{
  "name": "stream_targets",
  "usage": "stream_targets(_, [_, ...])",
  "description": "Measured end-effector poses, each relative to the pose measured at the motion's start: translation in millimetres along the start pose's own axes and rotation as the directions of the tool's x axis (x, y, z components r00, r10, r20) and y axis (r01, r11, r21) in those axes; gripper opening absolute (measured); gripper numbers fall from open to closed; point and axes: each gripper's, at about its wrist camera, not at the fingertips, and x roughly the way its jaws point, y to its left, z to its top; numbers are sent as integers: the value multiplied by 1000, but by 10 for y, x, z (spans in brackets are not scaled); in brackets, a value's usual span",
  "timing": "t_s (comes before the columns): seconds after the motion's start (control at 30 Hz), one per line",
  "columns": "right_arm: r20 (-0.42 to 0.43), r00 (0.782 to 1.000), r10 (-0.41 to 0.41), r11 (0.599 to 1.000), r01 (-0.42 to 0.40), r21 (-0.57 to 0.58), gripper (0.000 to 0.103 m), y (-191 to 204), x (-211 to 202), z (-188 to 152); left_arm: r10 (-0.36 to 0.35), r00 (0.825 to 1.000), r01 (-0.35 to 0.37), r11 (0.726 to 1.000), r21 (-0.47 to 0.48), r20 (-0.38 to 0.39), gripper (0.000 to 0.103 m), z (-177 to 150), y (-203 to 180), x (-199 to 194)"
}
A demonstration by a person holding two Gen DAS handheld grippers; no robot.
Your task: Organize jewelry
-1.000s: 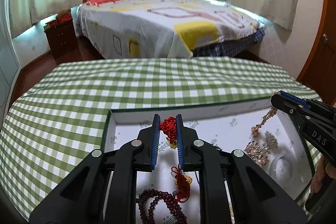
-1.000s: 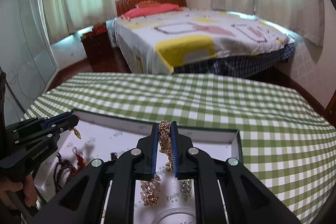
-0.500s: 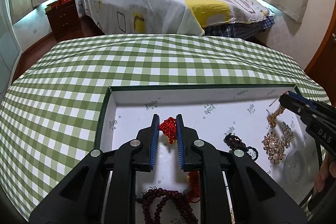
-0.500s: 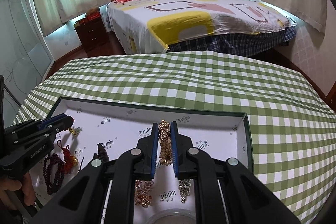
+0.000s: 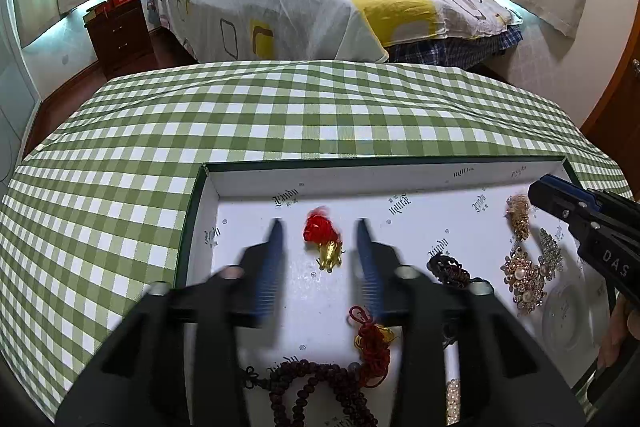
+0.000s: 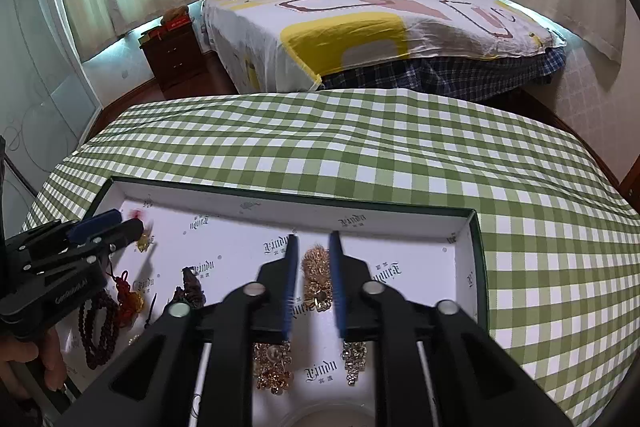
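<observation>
1. My left gripper (image 5: 318, 233) has jaws spread wide, holding nothing; red-and-gold charm (image 5: 324, 241) lies between them on the floor of the white tray (image 5: 400, 183)
2. My right gripper (image 6: 314, 247) has jaws parted, gripping nothing; gold brooch (image 6: 316, 279) rests between them, mid-right in the tray

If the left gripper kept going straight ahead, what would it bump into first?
Most likely the red and gold charm lying between the open fingers of the left gripper. Past it comes the far wall of the white box. Depth is hard to judge, so the gripper might pass just above the charm.
</observation>
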Motion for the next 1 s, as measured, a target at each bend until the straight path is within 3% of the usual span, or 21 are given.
stream_targets(0.07, [6, 1000, -5, 1000, 5, 3, 40, -3, -14, -10, -1, 1000, 1, 1000, -1, 11, 46, 1, -2, -19])
stream_targets(0.13, [13, 1000, -10, 1000, 10, 1, 46, 3, -27, -17, -1, 1000, 1, 1000, 5, 12, 50, -8, -9, -28])
stream_targets(0.4, [60, 998, -36, 999, 37, -14, 73, 83, -225, -86, 14, 994, -11, 1000, -26, 111, 79, -60, 31, -357])
stream_targets(0.57, [100, 994, -53, 998, 54, -10, 80, 140, -477, -184, 42, 984, -40, 999, -17, 174, 90, -206, 9, -705])
stream_targets(1.0, [146, 982, -122, 993, 121, 17, 84, 270, -1263, -857, 70, 965, -70, 997, -12, 254, 95, -891, -79, -1681])
